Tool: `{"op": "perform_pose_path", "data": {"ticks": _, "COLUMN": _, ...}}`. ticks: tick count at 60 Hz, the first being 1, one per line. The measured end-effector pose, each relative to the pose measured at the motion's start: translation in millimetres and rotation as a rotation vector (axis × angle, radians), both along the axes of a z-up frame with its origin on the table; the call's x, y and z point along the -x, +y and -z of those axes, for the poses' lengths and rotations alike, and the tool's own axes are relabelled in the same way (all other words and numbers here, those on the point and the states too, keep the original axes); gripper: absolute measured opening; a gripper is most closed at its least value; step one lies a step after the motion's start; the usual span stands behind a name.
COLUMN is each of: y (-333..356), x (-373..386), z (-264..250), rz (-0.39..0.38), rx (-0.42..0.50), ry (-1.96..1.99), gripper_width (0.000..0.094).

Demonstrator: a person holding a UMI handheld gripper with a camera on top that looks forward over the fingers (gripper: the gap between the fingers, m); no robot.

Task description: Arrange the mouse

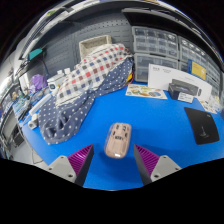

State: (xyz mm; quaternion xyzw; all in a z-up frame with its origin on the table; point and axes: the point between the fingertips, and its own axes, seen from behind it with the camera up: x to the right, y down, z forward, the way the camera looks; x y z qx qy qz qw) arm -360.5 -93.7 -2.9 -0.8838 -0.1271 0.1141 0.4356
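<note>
A beige computer mouse (118, 139) lies on the blue table (150, 118), pointing away from me. My gripper (113, 162) is open, its two fingers with magenta pads (78, 161) spread to either side of the mouse's near end. The mouse rests on the table just ahead of and partly between the fingertips, with a gap at each side. Nothing is held.
A checkered and starred cloth heap (85, 85) lies to the left beyond the mouse. A black mouse pad (202, 125) lies at the right. Papers (146, 92), a white box (170, 80) and drawer cabinets (158, 45) stand at the back.
</note>
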Motion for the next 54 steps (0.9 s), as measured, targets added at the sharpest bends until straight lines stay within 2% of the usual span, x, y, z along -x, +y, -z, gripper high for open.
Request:
{"op": "perform_pose_path", "data": {"ticks": 7, "y": 32.1, "x": 8.2, "z": 4.8, "rz": 0.059, "rx": 0.009, "ry": -0.039, "gripper_width": 0.0744}}
{"op": "perform_pose_path", "data": {"ticks": 13, "y": 48.4, "x": 5.9, "z": 7.1, "rz": 0.098, "rx": 0.018, "ry": -0.075, "gripper_width": 0.0583}}
{"op": "perform_pose_path", "data": {"ticks": 14, "y": 50.1, "x": 5.5, "z": 6.7, "rz": 0.105, "rx": 0.02, "ry": -0.073, "gripper_width": 0.0581}}
{"op": "perform_pose_path", "data": {"ticks": 15, "y": 51.3, "x": 3.1, "z": 7.3, "rz": 0.115, "rx": 0.025, "ry": -0.078, "gripper_width": 0.0498}}
{"op": "perform_pose_path", "data": {"ticks": 16, "y": 52.0, "x": 2.8, "z": 7.2, "rz": 0.118, "rx": 0.03, "ry": -0.076, "gripper_width": 0.0471}}
{"op": "perform_pose_path", "data": {"ticks": 21, "y": 51.8, "x": 1.1, "z": 8.1, "rz": 0.127, "rx": 0.055, "ry": -0.073, "gripper_width": 0.0443}}
{"op": "perform_pose_path", "data": {"ticks": 29, "y": 51.9, "x": -0.3, "z": 10.8, "rz": 0.121, "rx": 0.1, "ry": -0.097, "gripper_width": 0.0327}}
{"op": "perform_pose_path", "data": {"ticks": 42, "y": 58.7, "x": -9.5, "z": -5.6, "rz": 0.035, "rx": 0.126, "ry": -0.083, "gripper_width": 0.032}}
{"op": "perform_pose_path", "data": {"ticks": 54, "y": 114.8, "x": -104.3, "z": -148.0, "rz": 0.062, "rx": -0.094, "ry": -0.031, "gripper_width": 0.0319}}
